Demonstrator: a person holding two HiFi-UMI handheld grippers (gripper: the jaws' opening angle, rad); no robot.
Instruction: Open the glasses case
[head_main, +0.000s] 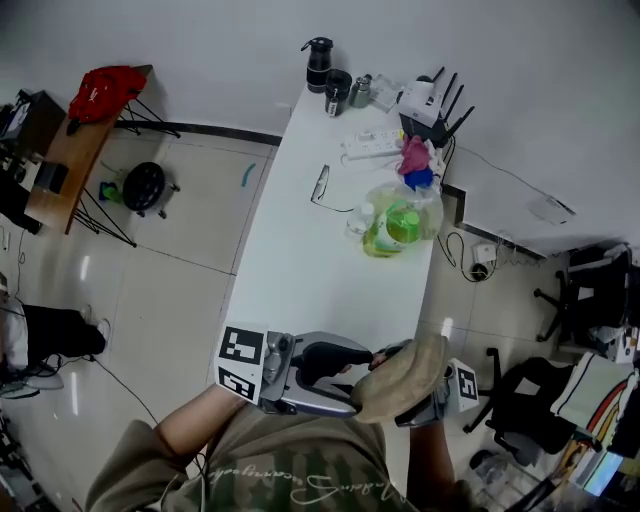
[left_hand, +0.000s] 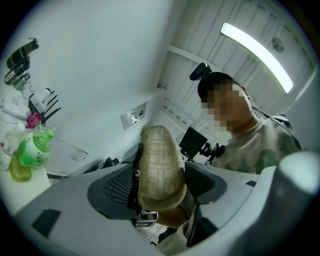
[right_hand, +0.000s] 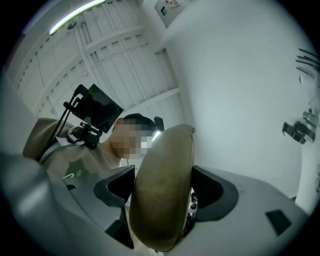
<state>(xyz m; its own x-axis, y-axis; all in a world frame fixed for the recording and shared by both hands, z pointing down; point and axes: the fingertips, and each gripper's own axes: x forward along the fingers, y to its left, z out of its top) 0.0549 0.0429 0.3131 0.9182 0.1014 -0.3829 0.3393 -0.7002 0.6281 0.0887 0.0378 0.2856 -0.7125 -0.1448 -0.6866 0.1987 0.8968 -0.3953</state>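
A tan, woven-textured glasses case (head_main: 403, 378) is held up in the air near the table's near edge, close to my chest. My left gripper (head_main: 362, 362) reaches it from the left. In the left gripper view the glasses case (left_hand: 159, 167) fills the gap of the left gripper (left_hand: 161, 176), both jaws lying against its sides. My right gripper (head_main: 420, 402) comes in from the right, mostly hidden under the case. In the right gripper view the glasses case (right_hand: 162, 190) stands on edge, clamped in the right gripper (right_hand: 163, 194). Whether the case is open does not show.
The white table (head_main: 300, 280) stretches away ahead. On it lie a pair of glasses (head_main: 320, 186), a clear bag with a green bottle (head_main: 396, 224), a power strip (head_main: 372, 146), a router (head_main: 428, 100) and dark flasks (head_main: 320, 64). Office chairs (head_main: 590, 290) stand at the right.
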